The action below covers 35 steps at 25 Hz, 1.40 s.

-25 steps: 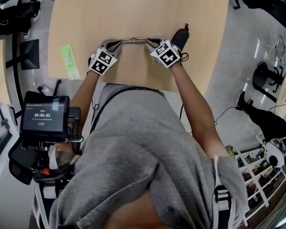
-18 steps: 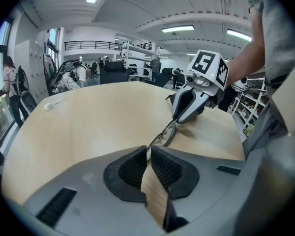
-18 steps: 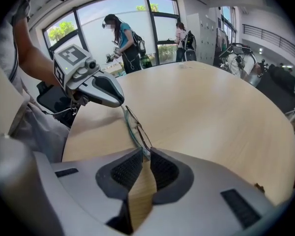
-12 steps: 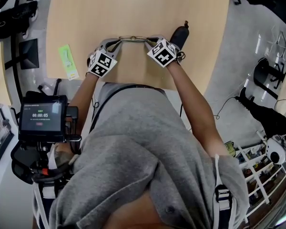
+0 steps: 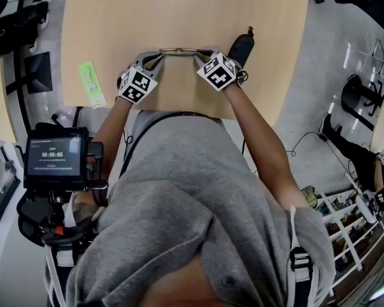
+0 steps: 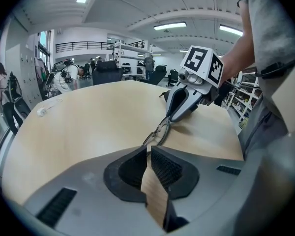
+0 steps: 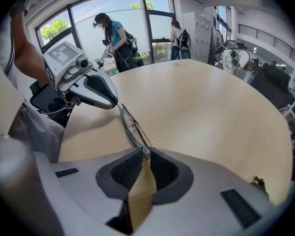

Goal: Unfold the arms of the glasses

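**Glasses held at both ends, low over the near part of the table**

Head view: both forearms reach forward from the grey-shirted torso, over the near edge of the pale wooden table (image 5: pixel 179 11). The left gripper (image 5: pixel 159 56) and right gripper (image 5: pixel 200 54) point inward at each other. The glasses (image 5: pixel 179 51) stretch between their tips as a thin line. A dark object (image 5: pixel 241 46) lies just beside the right gripper's outer side, near the table's right edge. A green slip (image 5: pixel 91 82) lies well to the left, by the left edge. Beyond the glasses the tabletop runs bare to the top of the view.

Left gripper view: the left gripper (image 6: pixel 148 149) has its ribbed pads almost together, leaving only a thin slit. One end of the glasses (image 6: pixel 157 131) runs into that slit at the tips. The frame leads away to the right gripper (image 6: pixel 173 117), whose tips meet its far end. The glasses sit close above the wood; I cannot tell whether they touch it. Broad bare table spreads to the left.

Right gripper view: the right gripper (image 7: pixel 144 152) is likewise pinched nearly closed on the near end of the glasses (image 7: pixel 132 127). The left gripper (image 7: pixel 115 103) grips the opposite end. The table opens wide to the right, and its near edge lies close behind the left gripper.
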Tool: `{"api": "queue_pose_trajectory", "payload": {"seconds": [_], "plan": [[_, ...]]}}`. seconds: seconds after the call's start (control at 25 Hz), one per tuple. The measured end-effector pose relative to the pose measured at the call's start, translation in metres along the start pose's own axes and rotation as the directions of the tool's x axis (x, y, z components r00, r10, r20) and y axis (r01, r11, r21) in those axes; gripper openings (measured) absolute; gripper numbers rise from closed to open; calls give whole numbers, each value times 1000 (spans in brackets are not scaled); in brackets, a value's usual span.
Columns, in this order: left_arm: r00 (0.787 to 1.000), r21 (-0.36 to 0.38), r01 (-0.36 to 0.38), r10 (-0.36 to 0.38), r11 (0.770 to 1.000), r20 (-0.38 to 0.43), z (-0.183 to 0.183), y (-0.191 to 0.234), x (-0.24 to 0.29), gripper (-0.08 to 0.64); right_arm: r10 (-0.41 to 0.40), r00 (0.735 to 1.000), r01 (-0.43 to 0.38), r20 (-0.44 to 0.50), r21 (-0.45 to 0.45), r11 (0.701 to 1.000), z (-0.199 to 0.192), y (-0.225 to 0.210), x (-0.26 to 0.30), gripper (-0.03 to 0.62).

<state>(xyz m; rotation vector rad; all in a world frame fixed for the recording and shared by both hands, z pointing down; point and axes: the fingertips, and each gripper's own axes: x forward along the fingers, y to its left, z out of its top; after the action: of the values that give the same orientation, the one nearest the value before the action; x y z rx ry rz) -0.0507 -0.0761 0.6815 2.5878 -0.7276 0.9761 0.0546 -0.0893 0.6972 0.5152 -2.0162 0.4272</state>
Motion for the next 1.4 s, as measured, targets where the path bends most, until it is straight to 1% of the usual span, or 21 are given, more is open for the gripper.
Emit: {"api": "queue_pose_trajectory", "payload": {"seconds": [0.24, 0.48, 0.52, 0.6, 0.68, 0.72, 0.8, 0.96, 1.08, 1.16, 1.24, 1.4], "plan": [[1000, -7, 23, -22, 1000, 3, 1, -8, -2, 8, -8, 1000, 8, -1, 10, 1000, -5, 2, -2, 48], [996, 12, 92, -91, 996, -17, -5, -34, 1, 8, -6, 1000, 6, 0, 15, 1000, -7, 6, -2, 48], [996, 22, 86, -86, 996, -14, -4, -35, 0, 8, -5, 1000, 5, 0, 17, 1000, -7, 6, -2, 48], [999, 38, 42, -42, 998, -1, 0, -29, -4, 8, -5, 1000, 5, 0, 18, 1000, -7, 6, -2, 48], [1000, 26, 2, -2, 1000, 1, 0, -16, -4, 8, -5, 1000, 5, 1, 16, 1000, -6, 5, -2, 48], [1000, 14, -6, 6, 1000, -6, -2, -10, -3, 8, -5, 1000, 5, 1, 14, 1000, -6, 4, -2, 48], [1000, 9, -12, 12, 1000, -25, -6, 1, 1, 8, -2, 1000, 2, -1, 11, 1000, -5, 4, -2, 48], [999, 41, -16, 18, 999, -38, -5, 11, 3, 8, -3, 1000, 3, -4, 9, 1000, -3, 6, -2, 48], [998, 64, -47, 50, 997, -35, 1, 16, 0, 8, -2, 1000, 3, -5, 12, 1000, -4, 6, -3, 48], [997, 62, -65, 67, 996, -37, 1, 19, -1, 8, -3, 1000, 3, -5, 15, 1000, -4, 5, -3, 48], [997, 56, -68, 70, 996, -44, -2, 18, -1, 8, -2, 1000, 2, -5, 15, 1000, -4, 6, -3, 48], [995, 67, -81, 84, 994, -48, -4, 22, 1, 9, -1, 1000, 1, -5, 14, 1000, -3, 7, -2, 48]]}}
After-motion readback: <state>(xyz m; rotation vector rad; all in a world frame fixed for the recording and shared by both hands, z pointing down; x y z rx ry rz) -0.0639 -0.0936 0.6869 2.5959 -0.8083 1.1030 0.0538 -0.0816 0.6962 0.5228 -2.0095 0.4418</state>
